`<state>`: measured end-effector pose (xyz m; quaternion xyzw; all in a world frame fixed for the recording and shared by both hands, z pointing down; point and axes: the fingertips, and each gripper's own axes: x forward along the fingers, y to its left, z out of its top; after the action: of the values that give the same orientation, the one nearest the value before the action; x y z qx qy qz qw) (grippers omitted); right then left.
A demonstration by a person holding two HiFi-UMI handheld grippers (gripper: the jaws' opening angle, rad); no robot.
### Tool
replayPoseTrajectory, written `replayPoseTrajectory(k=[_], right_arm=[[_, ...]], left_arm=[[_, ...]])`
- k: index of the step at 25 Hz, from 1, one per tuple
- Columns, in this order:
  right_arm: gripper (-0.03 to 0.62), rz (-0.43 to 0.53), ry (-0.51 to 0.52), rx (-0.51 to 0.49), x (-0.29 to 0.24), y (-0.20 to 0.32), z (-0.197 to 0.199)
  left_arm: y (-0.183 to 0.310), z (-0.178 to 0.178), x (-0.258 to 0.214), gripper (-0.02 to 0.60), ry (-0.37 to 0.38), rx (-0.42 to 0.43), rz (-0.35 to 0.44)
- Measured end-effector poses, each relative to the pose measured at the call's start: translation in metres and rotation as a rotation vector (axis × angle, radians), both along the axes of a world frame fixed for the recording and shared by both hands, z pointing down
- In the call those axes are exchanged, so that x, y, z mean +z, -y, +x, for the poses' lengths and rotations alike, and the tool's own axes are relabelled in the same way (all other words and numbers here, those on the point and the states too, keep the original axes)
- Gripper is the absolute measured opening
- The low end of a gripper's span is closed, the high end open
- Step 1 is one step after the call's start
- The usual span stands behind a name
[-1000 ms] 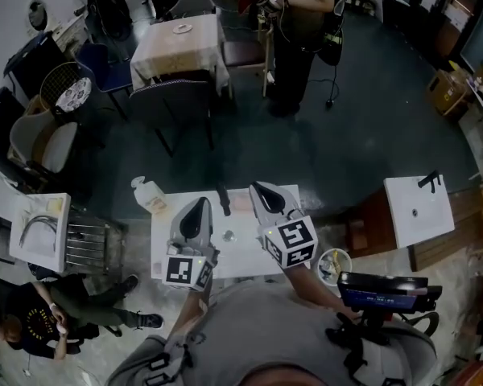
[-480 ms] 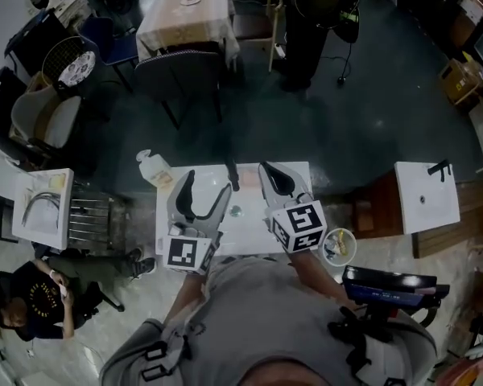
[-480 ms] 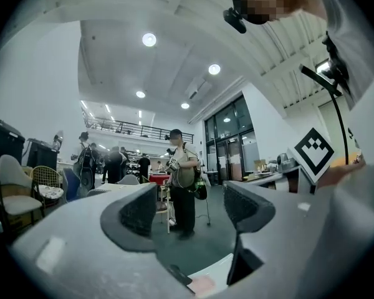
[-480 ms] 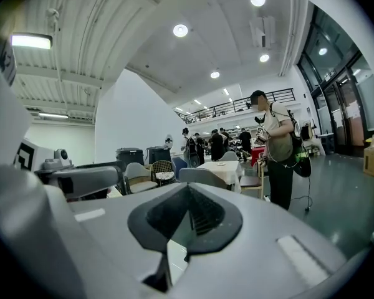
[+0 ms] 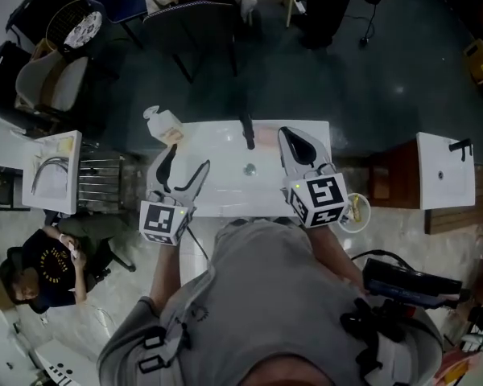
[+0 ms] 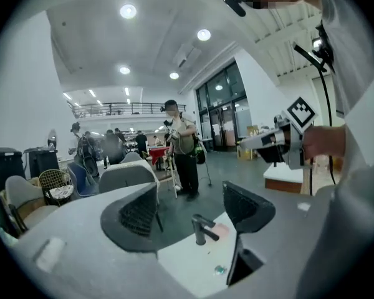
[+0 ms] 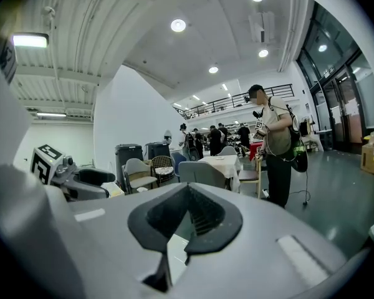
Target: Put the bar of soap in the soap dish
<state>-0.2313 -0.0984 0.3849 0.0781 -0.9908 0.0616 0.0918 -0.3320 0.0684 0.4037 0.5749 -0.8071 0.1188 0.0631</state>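
I'm just opening the left gripper [image 5: 187, 158] fingers, nothing between them; right gripper [image 5: 290, 135] closed, empty. Readying for the soap bar [image 5: 266, 137] at the faucet's [image 5: 246, 131] 3 o'clock.

My right gripper [image 7: 186, 223] has its jaws pressed together, nothing in them, just a sliver of white surface [image 7: 174, 249] peeking through underneath. Past it, a person [image 7: 275, 148] stands beside a cloth-covered table [image 7: 223, 164] with a grey chair [image 7: 199, 173].

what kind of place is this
Probably a big indoor hall set up as a test space, not a real bathroom: a free-standing washbasin with a black tap, a second basin unit, and a dining table beyond.
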Motion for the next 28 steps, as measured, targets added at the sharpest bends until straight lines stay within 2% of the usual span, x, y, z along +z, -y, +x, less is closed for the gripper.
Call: replayPoseTrajectory(k=[6,11,14,22,28], right_arm=[[0.003,-0.007,-0.014,0.004,0.008,0.001,0.005],[0.003,-0.006,-0.028,-0.011,0.012,-0.002,0.007],[0.003,-0.009,-0.036,-0.023,0.014,-0.007,0.007],[0.003,-0.004,-0.055,-0.021,0.021,-0.009,0.015],[0.003,0.001,-0.065,-0.012,0.024,-0.009,0.018]], left_arm=[[-0.03,-0.01,0.069,0.334,0.007,0.095,-0.247],[-0.052,0.004,0.134,0.334,-0.046,0.235,-0.467],[-0.075,0.005,0.17,0.334,-0.056,0.28,-0.603],[-0.129,-0.005,0.244,0.331,-0.065,0.372,-0.844],[-0.154,0.002,0.286,0.318,-0.026,0.477,-0.997]])
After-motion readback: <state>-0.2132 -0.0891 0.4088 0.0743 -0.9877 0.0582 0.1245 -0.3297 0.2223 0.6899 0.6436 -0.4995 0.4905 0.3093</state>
